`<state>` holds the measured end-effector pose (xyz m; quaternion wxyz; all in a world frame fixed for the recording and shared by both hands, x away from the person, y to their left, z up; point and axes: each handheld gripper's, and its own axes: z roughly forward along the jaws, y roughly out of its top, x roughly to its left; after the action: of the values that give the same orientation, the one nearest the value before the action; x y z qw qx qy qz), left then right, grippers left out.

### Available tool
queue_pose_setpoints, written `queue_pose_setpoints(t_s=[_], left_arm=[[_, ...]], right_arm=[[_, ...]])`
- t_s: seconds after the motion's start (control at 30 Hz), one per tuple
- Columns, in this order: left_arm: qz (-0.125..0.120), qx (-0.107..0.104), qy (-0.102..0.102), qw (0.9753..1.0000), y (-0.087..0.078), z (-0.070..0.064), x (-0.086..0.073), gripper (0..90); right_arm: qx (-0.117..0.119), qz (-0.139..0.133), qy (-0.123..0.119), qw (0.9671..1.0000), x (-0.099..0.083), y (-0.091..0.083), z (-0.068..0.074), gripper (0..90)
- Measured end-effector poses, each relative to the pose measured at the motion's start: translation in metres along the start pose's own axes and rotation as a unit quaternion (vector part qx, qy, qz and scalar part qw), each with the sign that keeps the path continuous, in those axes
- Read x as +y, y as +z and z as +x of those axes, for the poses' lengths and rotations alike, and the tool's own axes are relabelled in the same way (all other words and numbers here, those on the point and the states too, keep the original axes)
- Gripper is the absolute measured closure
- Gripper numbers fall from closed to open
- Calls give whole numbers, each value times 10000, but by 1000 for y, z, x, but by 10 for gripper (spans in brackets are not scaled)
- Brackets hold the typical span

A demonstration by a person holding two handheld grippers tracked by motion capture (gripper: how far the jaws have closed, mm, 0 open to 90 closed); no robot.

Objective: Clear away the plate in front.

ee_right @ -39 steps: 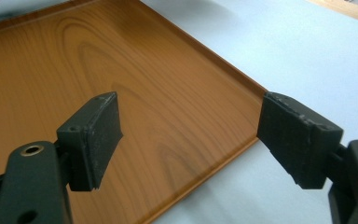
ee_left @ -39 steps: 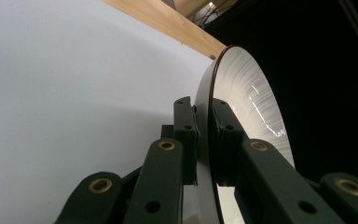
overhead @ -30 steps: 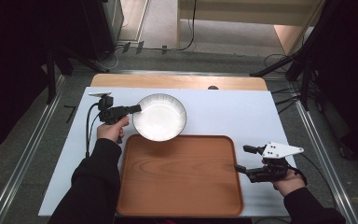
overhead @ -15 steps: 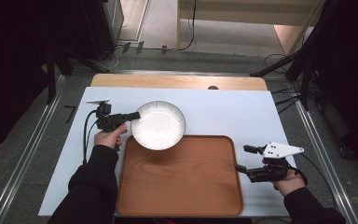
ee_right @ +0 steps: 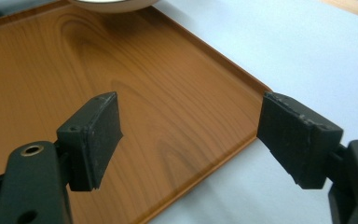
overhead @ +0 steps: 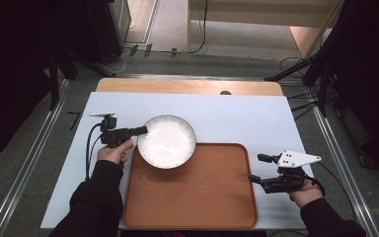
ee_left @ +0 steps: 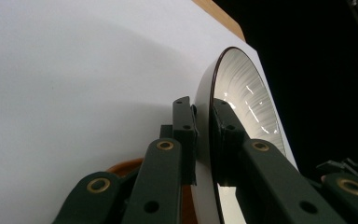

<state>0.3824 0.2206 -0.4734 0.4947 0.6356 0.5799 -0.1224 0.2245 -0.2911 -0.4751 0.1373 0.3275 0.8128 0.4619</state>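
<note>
White ribbed plate (overhead: 167, 141) sits clamped by its rim in the left gripper (overhead: 140, 131), one jaw under and one jaw over the edge, its far side reaching over the back corner of the wooden tray (overhead: 192, 197). The right gripper (overhead: 254, 168) hangs with jaws spread wide just beside the tray's edge, above the counter (overhead: 237, 118).

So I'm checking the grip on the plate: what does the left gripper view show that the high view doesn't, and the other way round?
Left gripper view alone: the left hand-held gripper has one jaw pressed on each face of the white plate's dark-edged rim, with the ribbed inside in view.

High view alone: the plate overlaps the far left corner of the wooden tray, and the right hand-held gripper is open at the tray's right edge.

Both: the plate pinched at its rim, the white table and part of the tray.
</note>
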Motion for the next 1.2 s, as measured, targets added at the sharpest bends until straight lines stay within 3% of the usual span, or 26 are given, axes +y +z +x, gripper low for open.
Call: queue_pose_setpoints(t_s=[0.27,0.9,1.2], left_arm=[[196,69,14,9998,0,-2,-15,823],[437,-213,147,9987,-7,-21,-42,805],[578,-195,206,9979,-4,-27,-53,801]], right_arm=[[-1,10,-27,10000,0,1,0,222],[22,48,-19,10000,0,1,1,222],[17,43,-12,10000,1,2,1,222]])
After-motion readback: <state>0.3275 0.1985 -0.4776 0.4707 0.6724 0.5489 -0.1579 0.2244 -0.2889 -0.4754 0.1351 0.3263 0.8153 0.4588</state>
